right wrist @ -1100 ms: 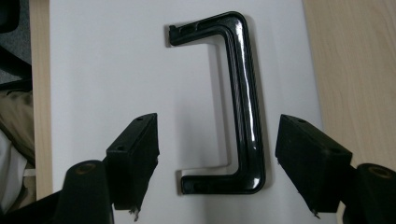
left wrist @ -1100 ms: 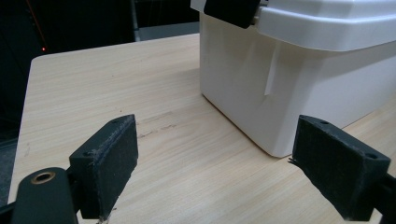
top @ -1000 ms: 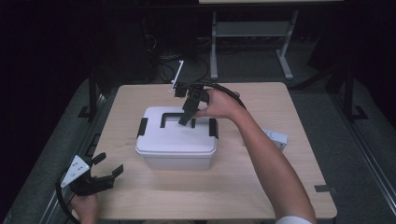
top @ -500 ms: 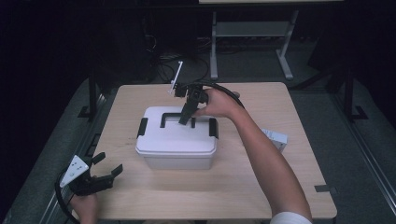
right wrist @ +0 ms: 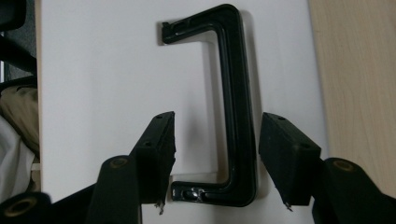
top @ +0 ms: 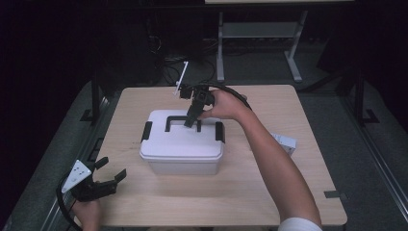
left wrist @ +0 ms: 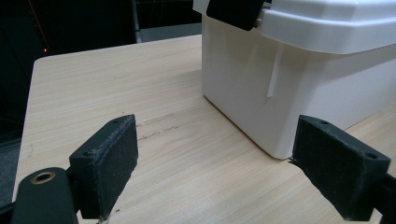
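On table, one box, two tools

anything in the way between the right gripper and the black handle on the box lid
Nothing visible. The right gripper has just been closing; its jaws straddle the black handle lying flat on the white lid, a gap showing at each pad.

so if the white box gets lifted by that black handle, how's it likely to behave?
The white box looks like rigid plastic, so it probably keeps its shape. Its black handle lies flat on the lid, so it likely pivots up before taking load. The right gripper straddles it mid-bar with a gap beside the pads, so the box probably hangs level; weight unclear, contents hidden.
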{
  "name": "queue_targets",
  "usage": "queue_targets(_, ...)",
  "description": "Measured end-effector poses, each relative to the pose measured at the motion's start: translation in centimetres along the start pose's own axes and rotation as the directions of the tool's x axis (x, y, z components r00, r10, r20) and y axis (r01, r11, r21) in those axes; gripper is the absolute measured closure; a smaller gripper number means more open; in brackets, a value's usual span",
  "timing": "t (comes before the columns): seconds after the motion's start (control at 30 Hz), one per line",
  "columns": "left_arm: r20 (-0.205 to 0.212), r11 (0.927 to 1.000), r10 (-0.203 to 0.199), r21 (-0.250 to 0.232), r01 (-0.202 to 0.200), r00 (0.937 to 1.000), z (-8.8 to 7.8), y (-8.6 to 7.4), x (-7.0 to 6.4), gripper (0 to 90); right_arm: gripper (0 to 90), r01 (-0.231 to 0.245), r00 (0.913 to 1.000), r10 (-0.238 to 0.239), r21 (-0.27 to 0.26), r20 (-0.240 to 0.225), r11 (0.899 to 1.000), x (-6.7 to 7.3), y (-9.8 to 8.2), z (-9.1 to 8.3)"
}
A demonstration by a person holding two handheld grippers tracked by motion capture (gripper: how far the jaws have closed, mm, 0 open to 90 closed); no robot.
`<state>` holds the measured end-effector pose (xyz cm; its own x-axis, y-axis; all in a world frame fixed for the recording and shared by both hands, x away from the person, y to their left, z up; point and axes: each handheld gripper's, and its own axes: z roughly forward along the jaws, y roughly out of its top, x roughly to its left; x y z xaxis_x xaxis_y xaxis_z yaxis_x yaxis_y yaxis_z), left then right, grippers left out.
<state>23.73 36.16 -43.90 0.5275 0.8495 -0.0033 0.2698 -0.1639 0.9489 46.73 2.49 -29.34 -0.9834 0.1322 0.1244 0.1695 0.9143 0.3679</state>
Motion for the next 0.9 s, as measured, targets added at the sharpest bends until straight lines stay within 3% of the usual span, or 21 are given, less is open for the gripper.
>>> queue_targets(0.3,0.000,1.0000,-0.006,0.000,0.006,1.0000,0.0,0.0,0.1,13.4,47.8,0.005,0.9997,-0.005,0.009,-0.024,1.000,-0.1,0.0,0.3)
queue_targets(0.53,0.002,1.0000,0.005,0.002,-0.005,1.0000,0.1,0.0,-0.1,13.4,48.8,0.019,0.9998,-0.019,-0.015,-0.011,1.000,0.8,0.0,-0.9)
queue_targets(0.7,-0.001,1.0000,0.003,0.001,-0.003,1.0000,0.1,0.0,0.0,13.4,53.8,0.048,0.9986,-0.049,-0.028,-0.022,0.998,2.2,0.0,-1.9)
queue_targets(0.9,0.002,1.0000,0.005,0.004,-0.005,1.0000,0.2,0.1,-0.2,13.4,56.2,0.072,0.9972,-0.072,0.002,-0.022,0.997,3.3,0.7,-1.5)
